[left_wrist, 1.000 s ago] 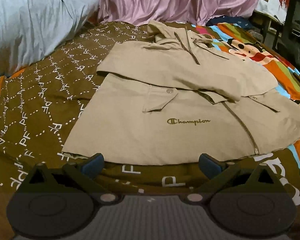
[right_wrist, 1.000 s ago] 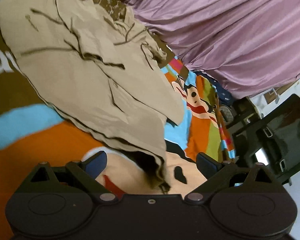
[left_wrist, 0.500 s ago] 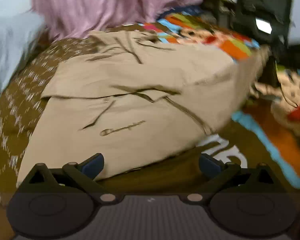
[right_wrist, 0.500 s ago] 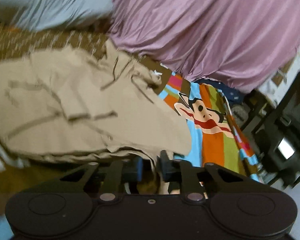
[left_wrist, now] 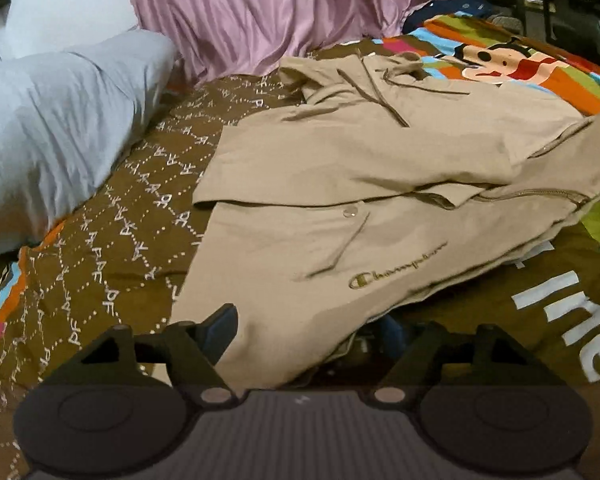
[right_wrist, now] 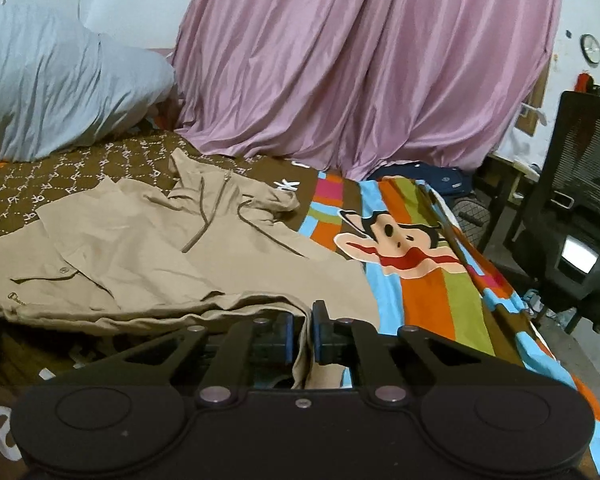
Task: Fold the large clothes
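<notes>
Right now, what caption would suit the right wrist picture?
Right gripper pinches the hem of a tan jacket spread on a patterned bedspread.

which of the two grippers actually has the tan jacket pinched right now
The right gripper: its jaws have just closed on the tan jacket hem. The left gripper's jaws, though closing, stand apart with the hem draped between them.

left hand-held gripper (left_wrist: 304,336): jaws apart, closing | right hand-held gripper (right_wrist: 301,334): clamped on cloth
</notes>
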`<action>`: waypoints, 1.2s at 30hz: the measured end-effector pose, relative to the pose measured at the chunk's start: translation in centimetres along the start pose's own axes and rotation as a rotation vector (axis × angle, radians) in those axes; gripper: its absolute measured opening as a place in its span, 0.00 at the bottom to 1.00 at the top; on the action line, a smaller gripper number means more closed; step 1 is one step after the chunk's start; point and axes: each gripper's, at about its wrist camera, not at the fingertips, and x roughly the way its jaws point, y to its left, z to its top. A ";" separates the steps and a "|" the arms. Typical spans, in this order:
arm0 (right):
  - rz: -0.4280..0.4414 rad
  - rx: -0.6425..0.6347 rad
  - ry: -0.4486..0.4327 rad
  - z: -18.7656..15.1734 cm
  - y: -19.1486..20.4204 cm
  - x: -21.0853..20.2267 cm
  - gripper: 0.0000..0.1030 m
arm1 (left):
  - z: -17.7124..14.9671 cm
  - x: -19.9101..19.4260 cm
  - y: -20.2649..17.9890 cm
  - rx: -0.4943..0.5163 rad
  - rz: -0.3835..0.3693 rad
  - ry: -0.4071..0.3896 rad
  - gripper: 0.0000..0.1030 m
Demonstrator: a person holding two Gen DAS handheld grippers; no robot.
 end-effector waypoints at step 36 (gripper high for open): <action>-0.020 -0.159 0.153 -8.5 1.6 -10.6 0.09 | -3.8 -10.7 -2.0 0.162 -0.084 -0.031 0.25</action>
